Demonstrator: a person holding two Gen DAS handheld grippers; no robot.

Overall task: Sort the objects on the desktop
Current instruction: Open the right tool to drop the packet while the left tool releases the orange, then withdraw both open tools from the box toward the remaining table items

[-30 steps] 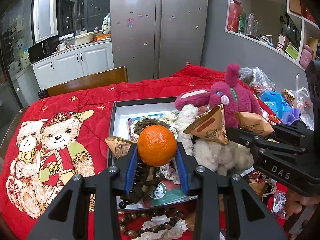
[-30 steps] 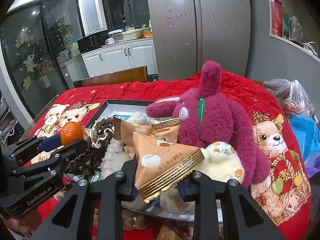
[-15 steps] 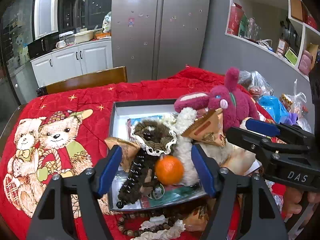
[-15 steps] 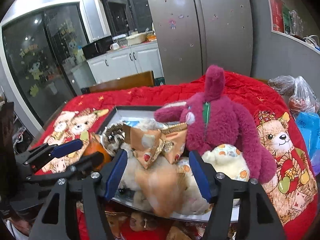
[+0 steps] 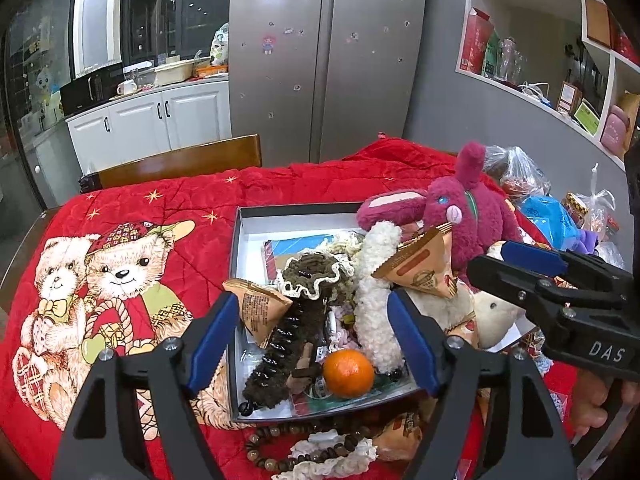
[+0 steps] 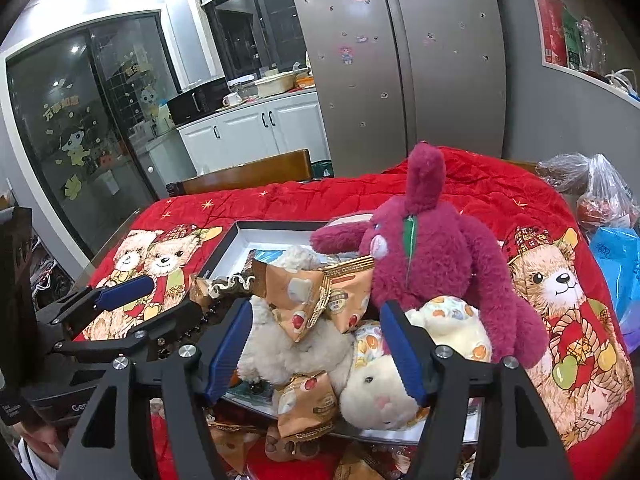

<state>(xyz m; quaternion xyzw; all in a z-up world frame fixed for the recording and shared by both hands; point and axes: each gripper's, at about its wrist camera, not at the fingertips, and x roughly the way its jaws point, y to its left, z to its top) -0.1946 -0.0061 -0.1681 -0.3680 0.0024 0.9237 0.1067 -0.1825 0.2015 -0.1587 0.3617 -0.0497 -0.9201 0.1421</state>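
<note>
Both my claws are wide open, holding nothing: left gripper (image 5: pixel 310 336) over the box (image 5: pixel 256 228), where the orange (image 5: pixel 348 373) sits, right gripper (image 6: pixel 320 344) above the snack packs (image 6: pixel 308 300).

A bright red quilted cover (image 5: pixel 280 192) is printed with tan and cream teddy bears in red scarves and scattered gold stars. A tray (image 5: pixel 239 248) is shown with a dark grey rim and a white inside. An orange tangerine (image 5: pixel 348 373) is seen in it, beside a dark brown scrunchie (image 5: pixel 316 276) edged with cream lace. A magenta plush rabbit (image 6: pixel 432 256) is marked by a pale pink nose and a green tag. A cream plush toy (image 6: pixel 384 392) is dotted with orange fruit prints. Tan snack packets (image 6: pixel 304 300) are striped in gold along the seams. Blue pads on black frames are shown on the left gripper (image 5: pixel 312 340) and the right gripper (image 6: pixel 316 350). Brown beads (image 5: pixel 280 448) are strung below the tray.
</note>
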